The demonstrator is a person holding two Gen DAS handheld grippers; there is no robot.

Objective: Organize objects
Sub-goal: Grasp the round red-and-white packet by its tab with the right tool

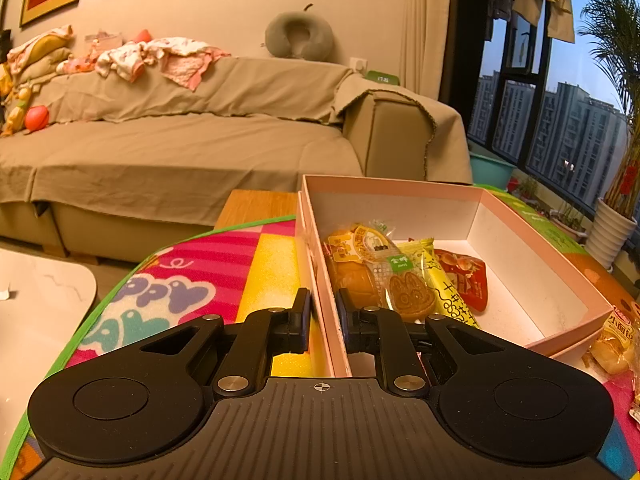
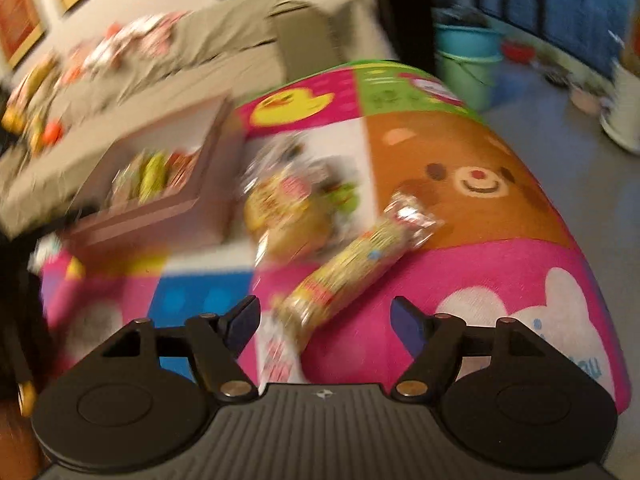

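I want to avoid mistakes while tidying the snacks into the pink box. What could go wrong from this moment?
1. The left hand-held gripper pinches the near wall of the pink box; a pull or twist could bend the thin wall or tip the box, which seems to sit on its lid.
2. The right hand-held gripper is open near the long snack tube, but its view is motion-blurred; a fast approach could misalign and push the tube across the play mat.
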